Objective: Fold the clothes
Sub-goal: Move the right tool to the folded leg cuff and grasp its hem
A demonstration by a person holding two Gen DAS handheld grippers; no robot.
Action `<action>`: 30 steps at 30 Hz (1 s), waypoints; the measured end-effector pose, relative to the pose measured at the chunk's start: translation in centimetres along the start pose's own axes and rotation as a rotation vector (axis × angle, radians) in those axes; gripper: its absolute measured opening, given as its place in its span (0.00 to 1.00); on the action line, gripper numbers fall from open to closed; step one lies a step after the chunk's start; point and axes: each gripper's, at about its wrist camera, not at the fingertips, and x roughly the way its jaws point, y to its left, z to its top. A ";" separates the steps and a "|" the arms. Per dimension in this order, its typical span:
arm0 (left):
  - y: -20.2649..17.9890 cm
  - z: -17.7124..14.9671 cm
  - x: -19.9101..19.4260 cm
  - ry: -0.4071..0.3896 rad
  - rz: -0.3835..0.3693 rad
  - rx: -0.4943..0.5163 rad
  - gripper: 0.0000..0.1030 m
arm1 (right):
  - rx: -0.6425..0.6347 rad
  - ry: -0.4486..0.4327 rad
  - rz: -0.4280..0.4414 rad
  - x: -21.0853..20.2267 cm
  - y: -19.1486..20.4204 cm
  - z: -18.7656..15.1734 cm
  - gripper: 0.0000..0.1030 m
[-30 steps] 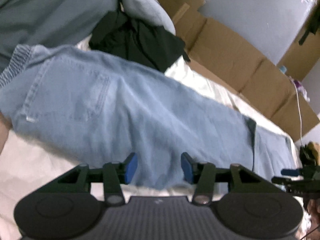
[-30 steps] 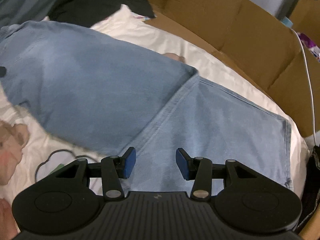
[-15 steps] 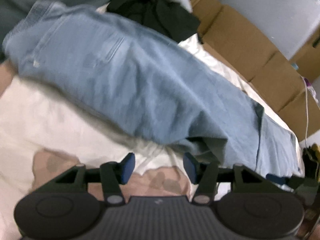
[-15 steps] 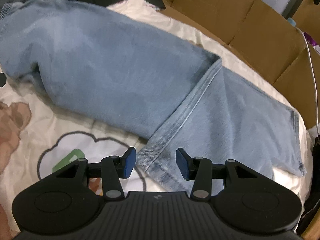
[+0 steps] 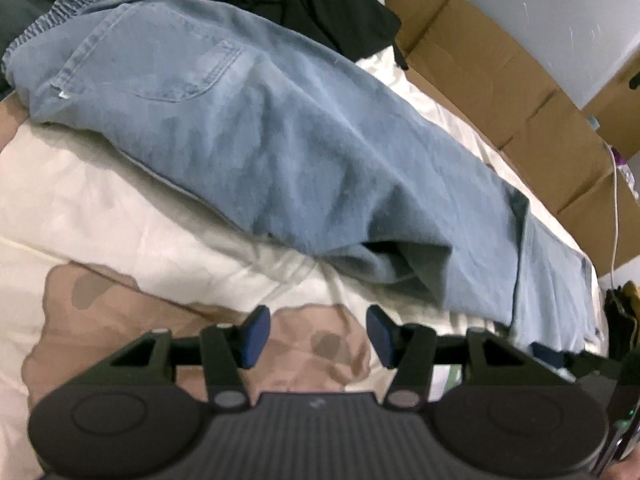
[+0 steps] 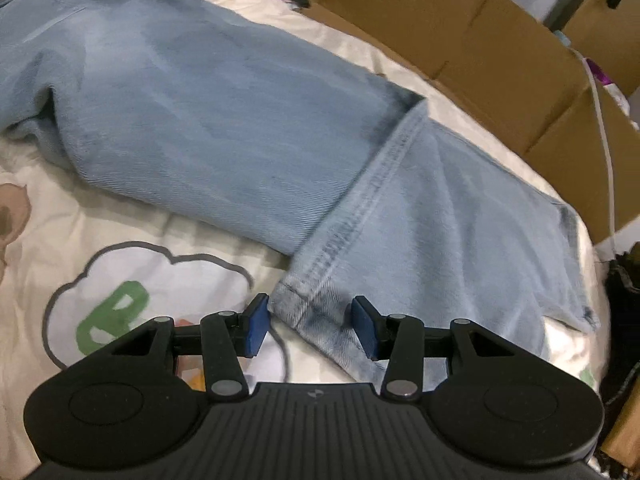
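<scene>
We see jeans (image 5: 304,152) lying flat across the bed (image 5: 100,216), waistband far left, legs running right toward the cardboard (image 6: 460,40). Left gripper (image 5: 318,334) spread, nothing between the pads, above the printed sheet just short of the jeans' near edge. Right gripper (image 6: 308,326) spread too, hem corner of the leg sitting between its pads, not pinched. Black clothes (image 5: 316,4) piled behind the jeans.
</scene>
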 end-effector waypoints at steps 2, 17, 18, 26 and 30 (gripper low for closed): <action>0.0 -0.2 0.0 0.007 0.005 0.002 0.55 | -0.003 -0.017 -0.032 -0.8 -0.2 -0.2 0.49; 0.1 -1.2 -0.2 0.024 0.000 0.005 0.55 | -0.072 -0.087 -0.112 0.0 -0.1 -0.9 0.46; 0.2 -1.2 -0.2 0.027 0.002 0.003 0.55 | -0.087 -0.088 -0.126 0.3 -0.1 -0.9 0.46; 0.3 -1.5 0.3 0.040 0.006 0.004 0.55 | -0.117 -0.176 -0.197 -2.3 -0.9 -0.4 0.46; 0.1 -1.7 0.2 0.042 0.000 0.008 0.55 | -0.108 -0.151 -0.221 -2.1 -1.6 -0.6 0.46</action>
